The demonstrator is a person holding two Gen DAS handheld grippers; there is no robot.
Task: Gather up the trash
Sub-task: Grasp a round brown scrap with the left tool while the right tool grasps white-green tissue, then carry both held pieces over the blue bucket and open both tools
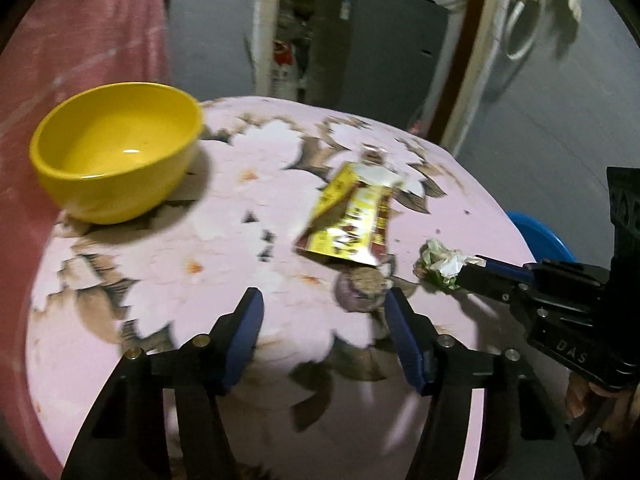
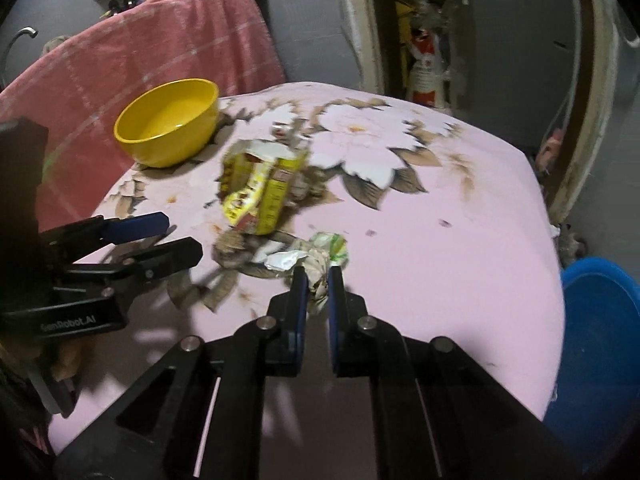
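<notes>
Between right gripper [image 2: 318, 280] fingers: crumpled wad [image 2: 316, 254], pinched at its near edge, resting on or just above the table [image 2: 460, 240]; likely grabbed first as nearest the blue bin [image 2: 592, 320] at 3 o'clock. Left gripper [image 1: 324, 304] fingers spread wide, holding nothing, low over the table, aimed at 12 o'clock toward yellow wrapper [image 1: 352, 216], probably next pick. Small brownish scrap [image 1: 362, 288] lies just below the wrapper. Bowl [image 1: 116, 148] at 10 o'clock, well apart. Writing: "GenRobot.AI" and "DAS" on gripper bodies; wrapper print unreadable.
</notes>
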